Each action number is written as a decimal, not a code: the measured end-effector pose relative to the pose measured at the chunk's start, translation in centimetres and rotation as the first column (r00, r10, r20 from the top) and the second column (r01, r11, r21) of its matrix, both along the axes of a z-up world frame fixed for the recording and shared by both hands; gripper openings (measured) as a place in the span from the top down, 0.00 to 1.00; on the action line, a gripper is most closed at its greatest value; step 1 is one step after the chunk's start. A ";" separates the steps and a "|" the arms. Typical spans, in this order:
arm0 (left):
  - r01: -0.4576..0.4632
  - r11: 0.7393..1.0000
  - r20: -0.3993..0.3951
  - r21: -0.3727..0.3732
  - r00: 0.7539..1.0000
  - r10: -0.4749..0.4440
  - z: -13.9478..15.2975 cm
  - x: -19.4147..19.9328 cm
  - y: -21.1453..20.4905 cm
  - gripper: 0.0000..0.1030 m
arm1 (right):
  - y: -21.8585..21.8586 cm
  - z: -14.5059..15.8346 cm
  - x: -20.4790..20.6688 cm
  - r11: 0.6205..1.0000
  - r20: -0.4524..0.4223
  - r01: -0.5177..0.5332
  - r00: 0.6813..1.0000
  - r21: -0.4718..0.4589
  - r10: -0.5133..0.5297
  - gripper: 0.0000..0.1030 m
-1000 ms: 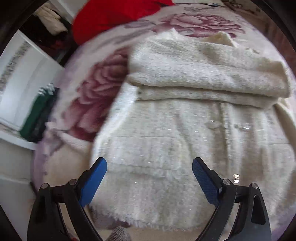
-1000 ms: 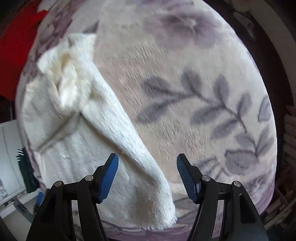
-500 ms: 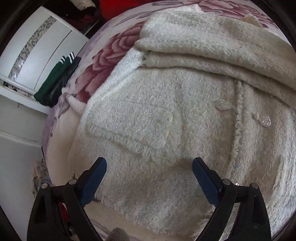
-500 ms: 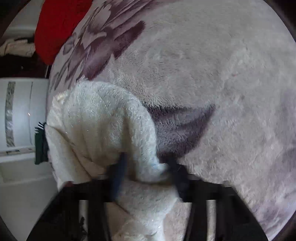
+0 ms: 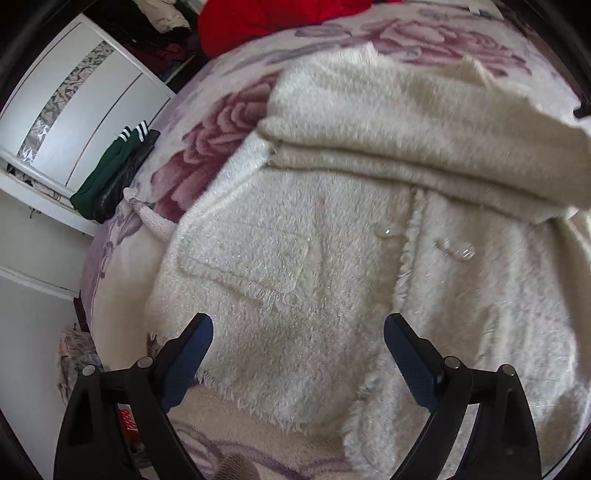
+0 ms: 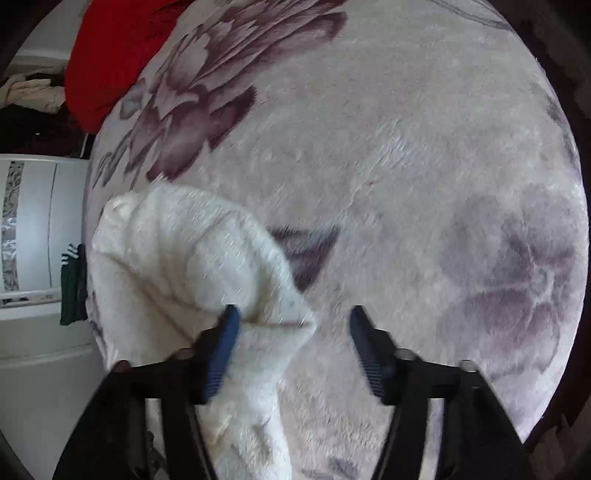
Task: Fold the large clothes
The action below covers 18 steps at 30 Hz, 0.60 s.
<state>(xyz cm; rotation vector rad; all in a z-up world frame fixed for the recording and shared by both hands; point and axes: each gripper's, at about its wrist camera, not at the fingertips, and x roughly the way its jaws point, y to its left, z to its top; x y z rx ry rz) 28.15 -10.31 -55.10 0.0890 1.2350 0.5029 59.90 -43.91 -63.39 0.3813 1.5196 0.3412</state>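
Note:
A fluffy white jacket point(image 5: 332, 236) lies on the floral blanket point(image 5: 221, 122), front up, with a patch pocket point(image 5: 243, 258), clear buttons point(image 5: 454, 249) and a sleeve folded across its upper part point(image 5: 406, 129). My left gripper point(image 5: 298, 349) is open and empty, just above the jacket's bottom hem. In the right wrist view a bunched sleeve of the jacket point(image 6: 192, 266) lies at the left. My right gripper point(image 6: 293, 343) is open, with the sleeve end lying between the fingers against the left finger point(image 6: 221, 350).
A red garment point(image 5: 273, 18) lies at the far end of the bed. A white wardrobe point(image 5: 70, 107) stands at the left, with a green and black garment point(image 5: 110, 173) at the bed's edge. The blanket point(image 6: 406, 184) extends to the right of the sleeve.
My right gripper was closed around the sleeve half a second ago and has now opened, with the sleeve resting lower. My left gripper pulled back slightly over the hem.

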 end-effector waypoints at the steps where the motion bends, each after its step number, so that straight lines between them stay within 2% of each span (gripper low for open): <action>1: -0.013 1.000 0.014 -0.014 1.000 0.014 0.6 -0.3 -0.4 0.08 | 0.0 -0.4 -0.8 0.999 -0.027 0.009 1.000 0.036 -0.008 0.28; 3: -0.041 0.998 0.033 -0.046 0.999 0.042 1.3 -1.1 -1.4 0.08 | 0.3 -2.5 -1.8 0.992 -0.120 0.074 0.991 0.101 -0.062 0.28; 5: -0.053 0.995 0.039 -0.081 0.998 0.056 1.4 -1.8 -3.1 0.08 | 0.4 -5.5 -1.8 0.971 -0.222 0.192 0.962 0.142 -0.157 0.28; 6: -0.046 0.994 0.031 -0.099 0.998 0.049 1.2 -2.0 -4.2 0.08 | 0.4 -7.3 -1.9 0.949 -0.271 0.263 0.939 0.176 -0.211 0.29; 7: -0.030 0.993 0.013 -0.117 0.999 0.031 0.7 -2.2 -5.2 0.08 | 0.2 -8.8 -2.1 0.906 -0.303 0.356 0.911 0.231 -0.280 0.36; 8: -0.015 0.992 -0.003 -0.129 1.000 0.015 0.3 -2.2 -6.1 0.08 | 0.5 -9.3 -2.6 0.876 -0.295 0.408 0.897 0.258 -0.331 0.93; 9: 0.000 0.990 -0.016 -0.141 1.000 -0.002 -0.2 -2.3 -6.7 0.08 | 1.2 -9.3 -2.5 0.883 -0.278 0.400 0.902 0.245 -0.332 0.90; 11: 0.028 0.987 -0.026 -0.161 0.999 -0.032 -0.7 -2.5 -7.9 0.08 | 2.3 -6.8 -2.5 0.945 -0.125 0.293 0.953 0.149 -0.276 0.91; 12: 0.047 0.985 -0.033 -0.169 0.998 -0.053 -1.0 -2.5 -8.6 0.08 | 2.2 -6.1 -2.5 0.956 -0.077 0.275 0.960 0.101 -0.268 0.92; 14: 0.081 0.980 -0.051 -0.182 0.994 -0.092 -1.7 -2.4 -9.5 0.08 | 0.4 -7.2 -2.6 0.942 -0.098 0.330 0.941 0.067 -0.323 0.92; 17: 0.130 0.962 -0.071 -0.239 0.986 -0.150 -2.0 -2.3 -10.7 0.08 | 1.2 -8.2 -2.1 0.963 -0.152 0.251 0.960 0.099 -0.235 0.88; 18: 0.147 0.955 -0.066 -0.258 0.983 -0.170 -1.8 -2.4 -11.1 0.08 | 1.0 -7.7 -2.0 0.967 -0.169 0.230 0.963 0.111 -0.210 0.79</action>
